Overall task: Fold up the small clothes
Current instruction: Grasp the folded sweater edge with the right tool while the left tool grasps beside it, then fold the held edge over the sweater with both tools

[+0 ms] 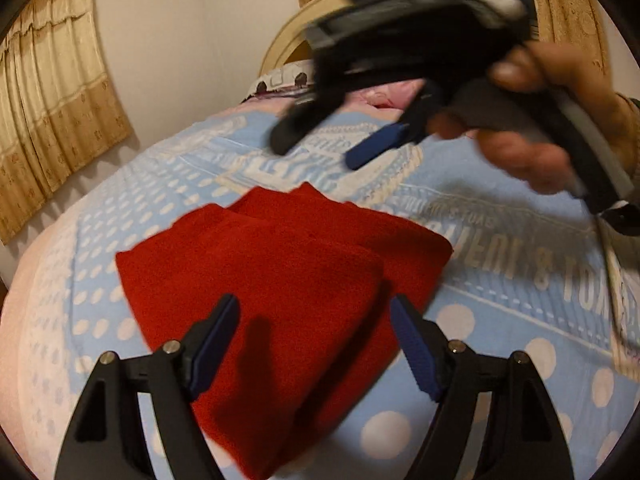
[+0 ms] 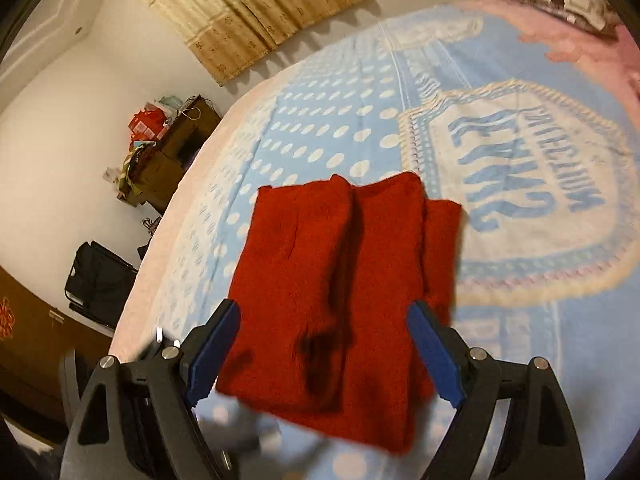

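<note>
A red garment [image 1: 280,280] lies folded into a rough rectangle on the blue dotted bedspread [image 1: 500,312]. It also shows in the right wrist view [image 2: 340,280]. My left gripper [image 1: 314,320] is open and empty, hovering just above the garment's near side. My right gripper [image 2: 324,324] is open and empty above the garment. In the left wrist view the right gripper [image 1: 320,148] appears blurred, held in a hand above the far side of the bed, its jaws apart.
Pink bedding [image 1: 384,96] and a curved headboard [image 1: 288,36] are at the far end. Curtains [image 1: 52,92] hang on the wall. A cluttered wooden cabinet [image 2: 168,148] and a black bag [image 2: 100,276] stand beside the bed.
</note>
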A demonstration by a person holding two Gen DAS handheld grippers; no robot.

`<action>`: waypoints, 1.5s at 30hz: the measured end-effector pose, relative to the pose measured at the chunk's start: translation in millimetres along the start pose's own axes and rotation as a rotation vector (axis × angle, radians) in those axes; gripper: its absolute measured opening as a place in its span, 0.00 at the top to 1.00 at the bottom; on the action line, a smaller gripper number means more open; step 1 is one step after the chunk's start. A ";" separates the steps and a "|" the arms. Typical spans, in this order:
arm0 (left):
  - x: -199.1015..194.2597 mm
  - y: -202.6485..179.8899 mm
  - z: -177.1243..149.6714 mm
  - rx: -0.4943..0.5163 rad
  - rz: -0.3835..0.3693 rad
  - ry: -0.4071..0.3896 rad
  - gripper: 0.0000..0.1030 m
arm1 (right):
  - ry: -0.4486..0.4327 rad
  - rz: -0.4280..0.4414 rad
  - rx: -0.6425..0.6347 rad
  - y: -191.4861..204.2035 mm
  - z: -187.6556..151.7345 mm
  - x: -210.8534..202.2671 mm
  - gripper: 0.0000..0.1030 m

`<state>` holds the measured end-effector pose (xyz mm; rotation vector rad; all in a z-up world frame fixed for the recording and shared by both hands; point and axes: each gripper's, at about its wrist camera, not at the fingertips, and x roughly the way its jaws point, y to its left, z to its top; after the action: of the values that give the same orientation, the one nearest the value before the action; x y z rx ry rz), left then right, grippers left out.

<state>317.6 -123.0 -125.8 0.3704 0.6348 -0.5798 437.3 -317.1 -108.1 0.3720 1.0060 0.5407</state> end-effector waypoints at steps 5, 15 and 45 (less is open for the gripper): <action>19.2 13.0 -3.5 -0.050 0.009 0.041 0.22 | 0.099 0.058 0.038 -8.4 22.2 53.1 0.33; 27.2 18.5 -1.4 -0.068 -0.025 0.049 0.17 | 0.218 0.170 0.084 -17.6 41.6 122.1 0.43; 41.1 -11.7 40.0 -0.166 -0.252 0.021 0.82 | 0.126 -0.056 -0.045 -46.6 36.1 63.2 0.87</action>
<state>355.4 -167.7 -124.1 0.1411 0.7498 -0.7581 507.3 -319.5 -158.8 0.2716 1.1211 0.5399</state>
